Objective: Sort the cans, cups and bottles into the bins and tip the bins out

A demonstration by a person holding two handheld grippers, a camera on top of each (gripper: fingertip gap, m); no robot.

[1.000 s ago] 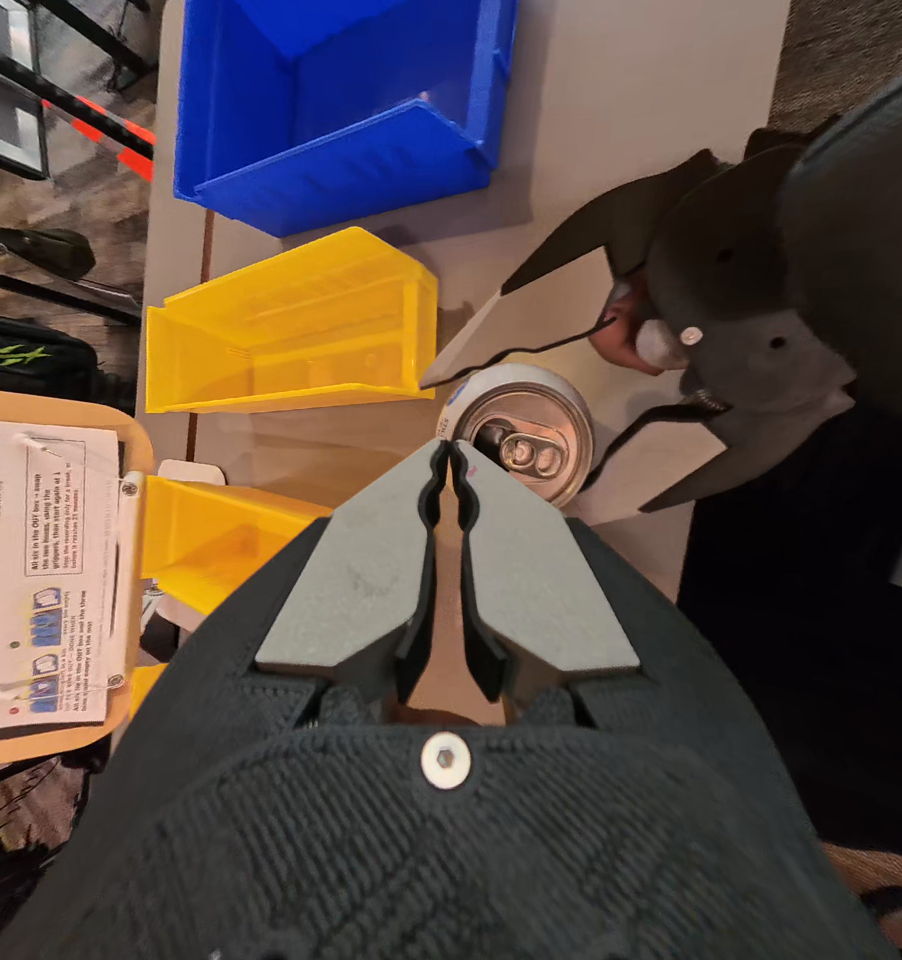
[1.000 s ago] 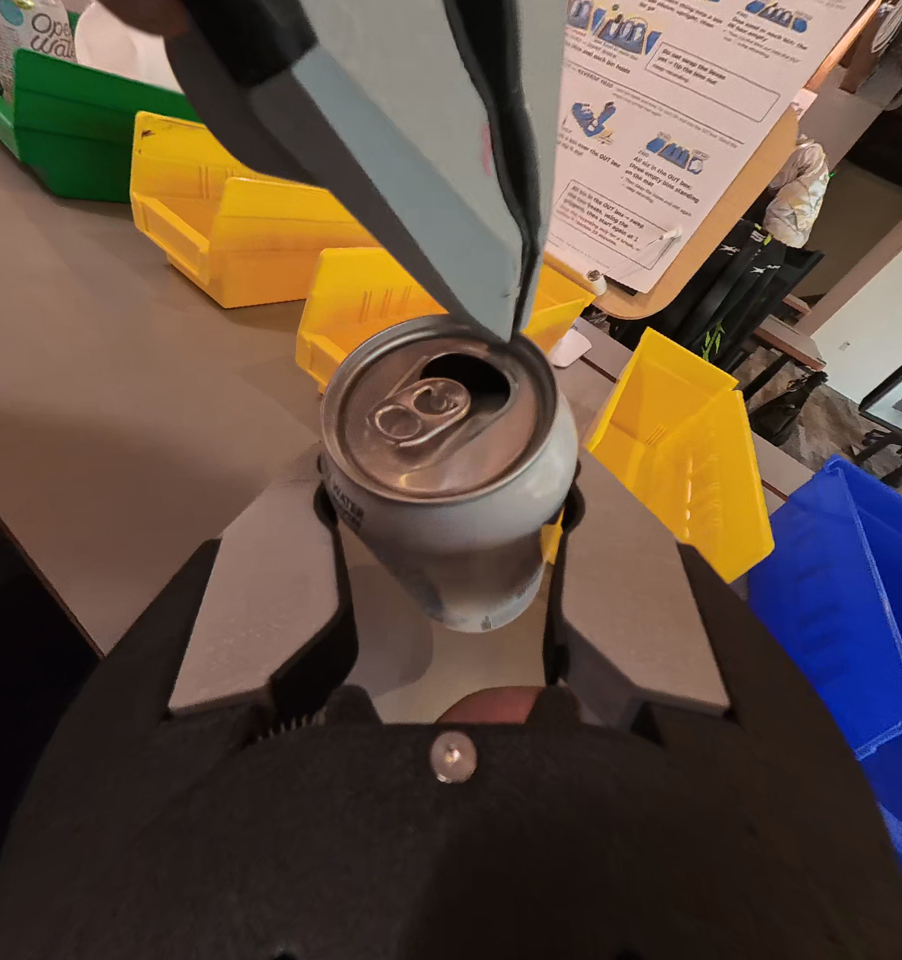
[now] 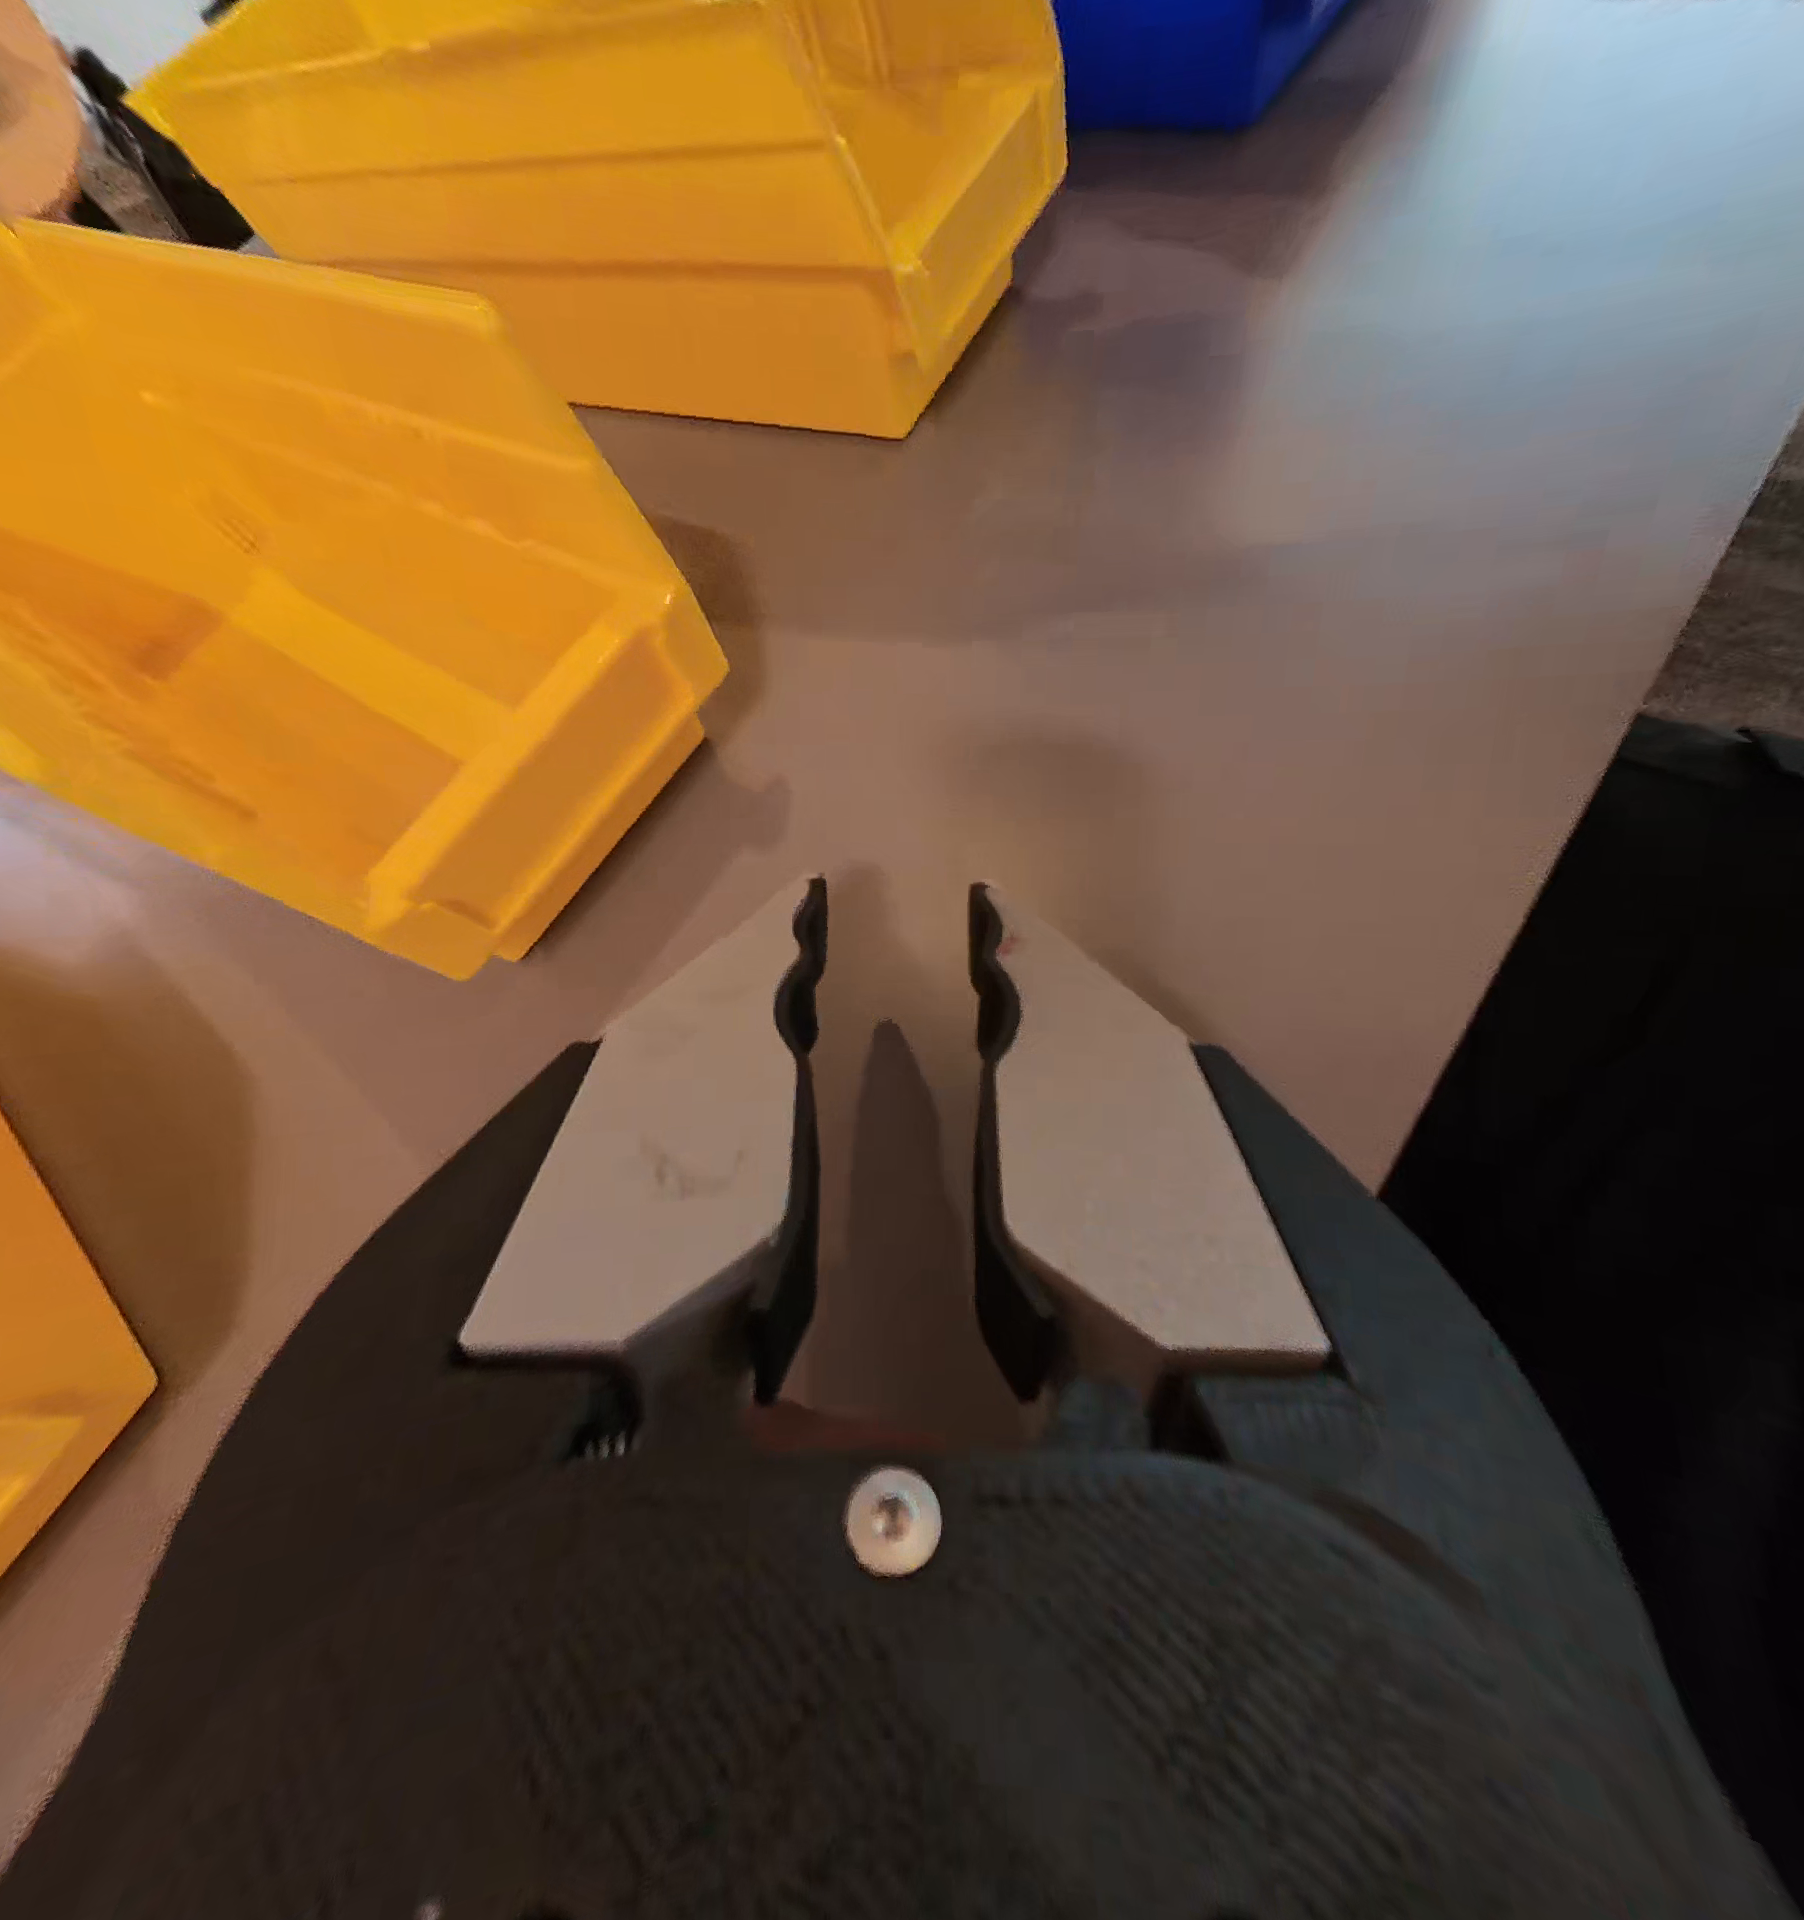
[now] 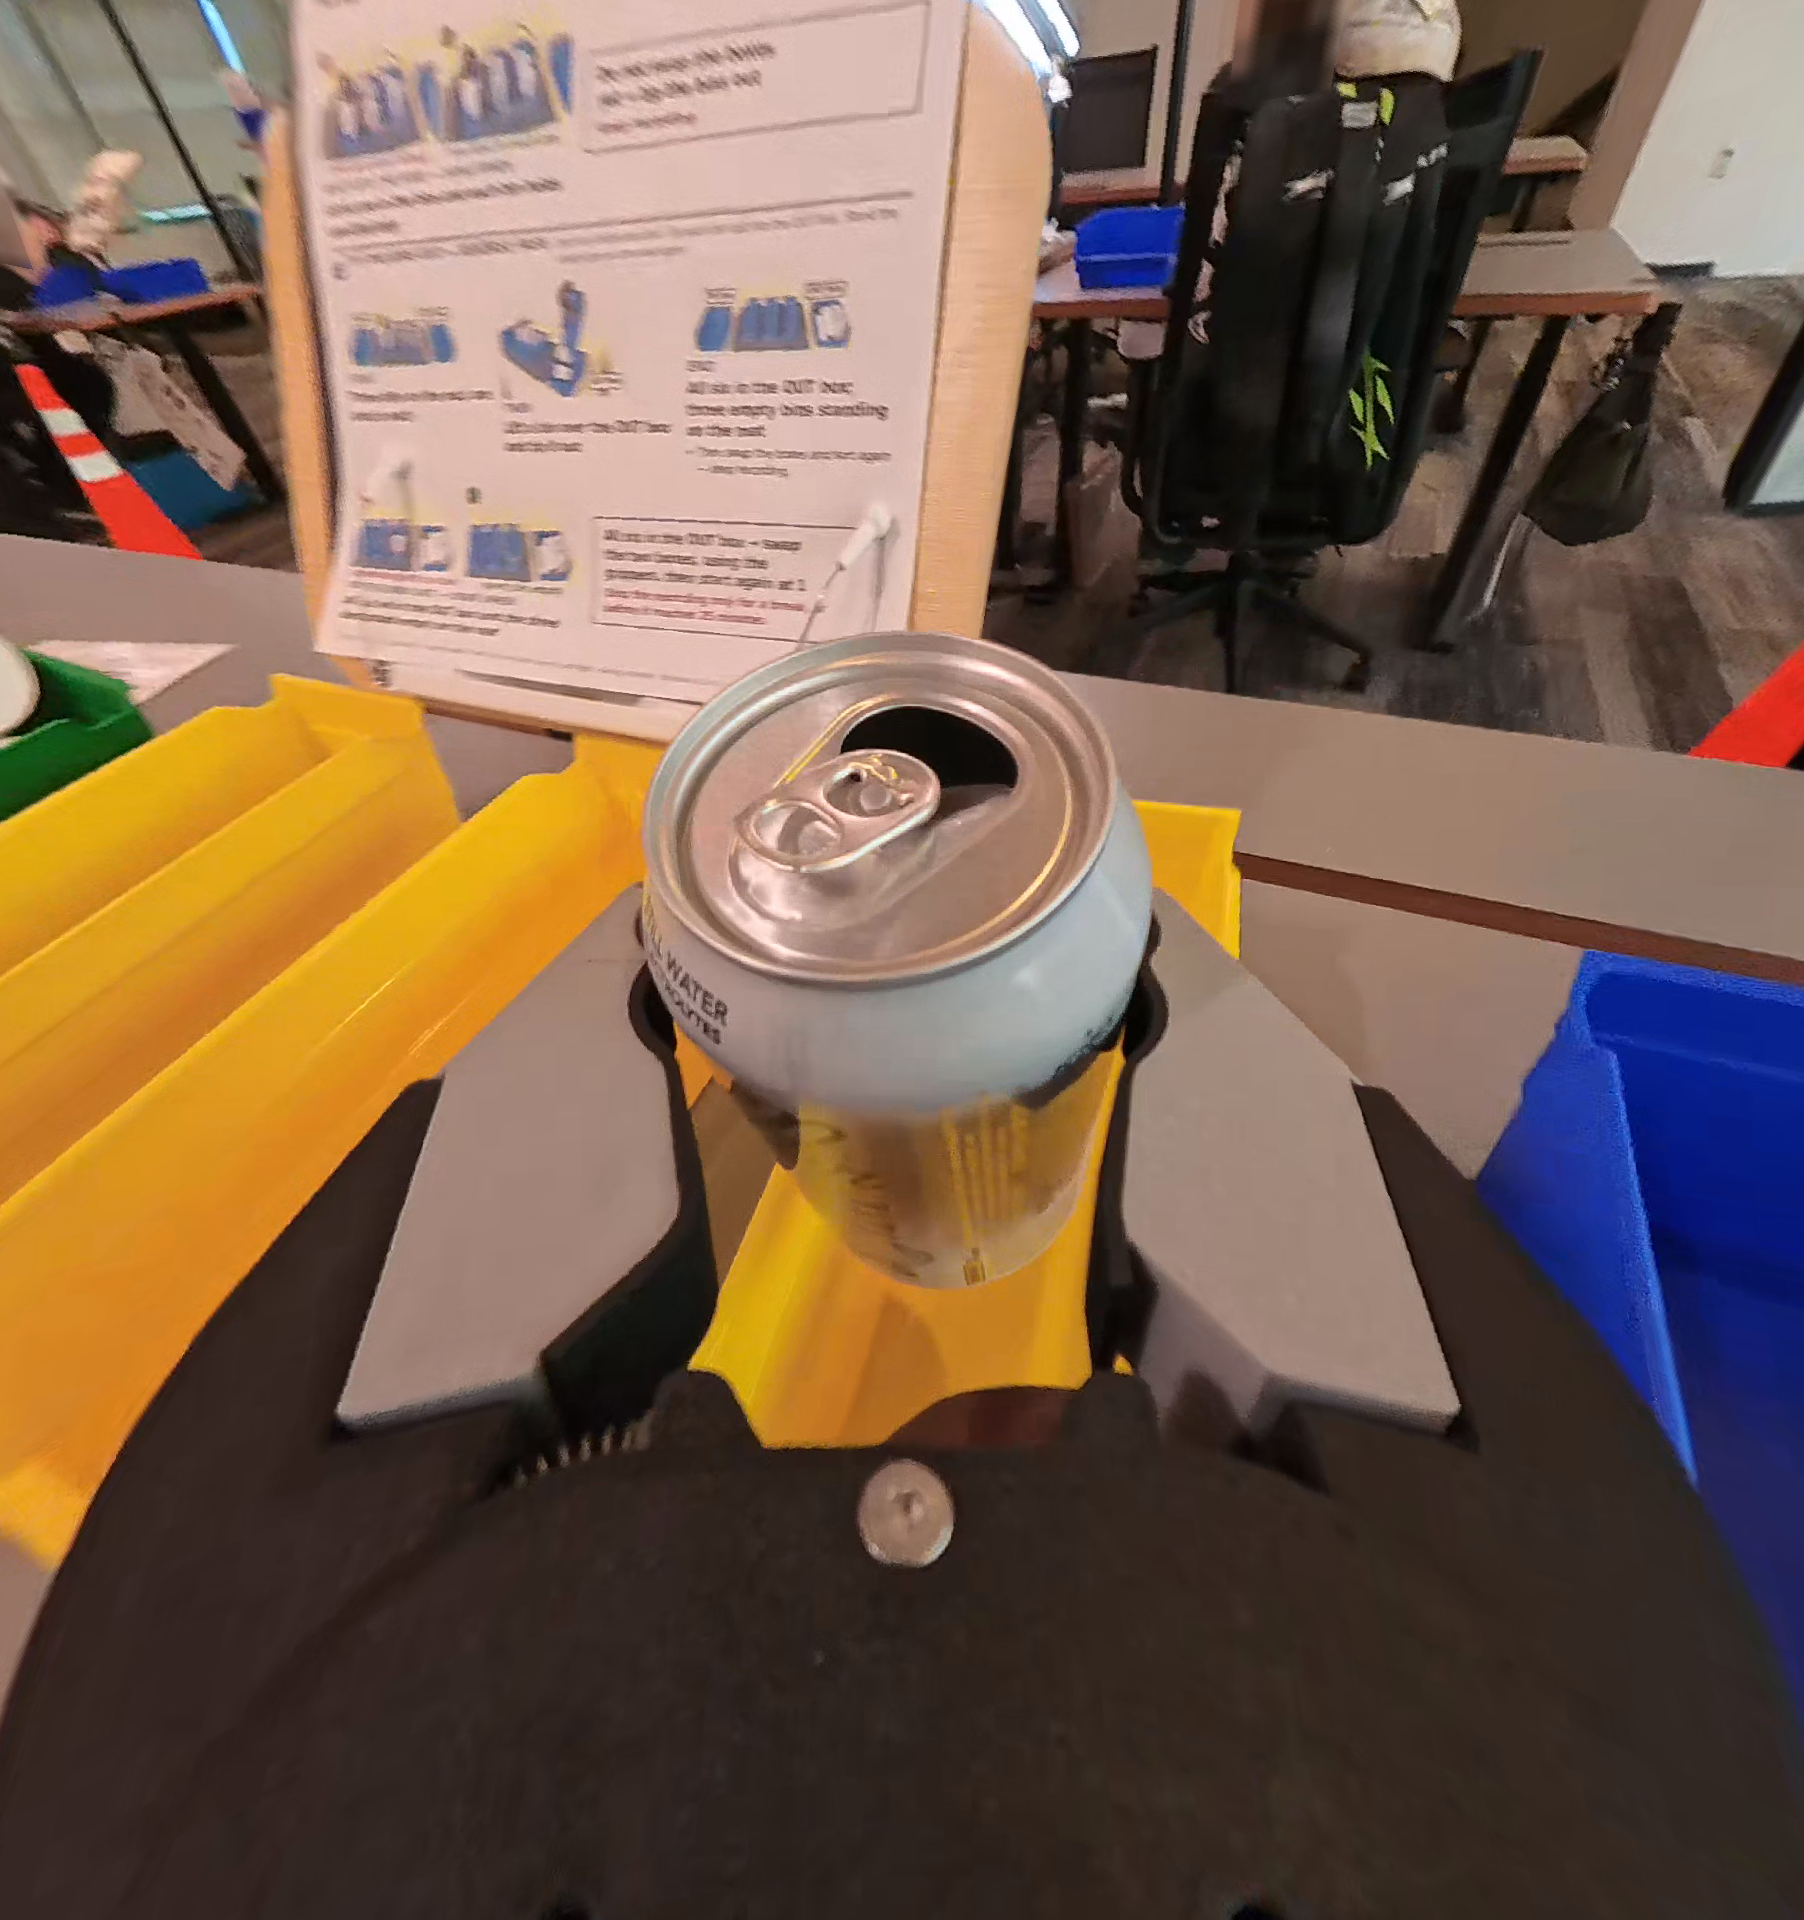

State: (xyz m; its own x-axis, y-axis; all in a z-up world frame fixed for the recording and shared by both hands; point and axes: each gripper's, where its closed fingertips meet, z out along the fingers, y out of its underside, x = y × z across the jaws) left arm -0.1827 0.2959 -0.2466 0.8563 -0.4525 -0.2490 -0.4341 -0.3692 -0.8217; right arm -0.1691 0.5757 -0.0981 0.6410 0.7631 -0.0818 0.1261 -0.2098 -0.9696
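Right wrist view: can (image 4: 908, 997) betw. right claw (image 4: 893, 997) fingers, above yellow bin (image 4: 877, 1340)

Bare table (image 3: 1293, 582) ahead of left tool (image 3: 896, 904), yellow bins (image 3: 337, 644) crowding its left, blue bin (image 3: 1168, 62) beyond.

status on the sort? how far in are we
Early. Done: nothing visibly sorted; the two yellow bins in the left wrist view look empty. In hand: the right gripper holds an opened can above a yellow bin. The left gripper is open and empty over the table. Left: drop the can, sort whatever remains, tip the bins.
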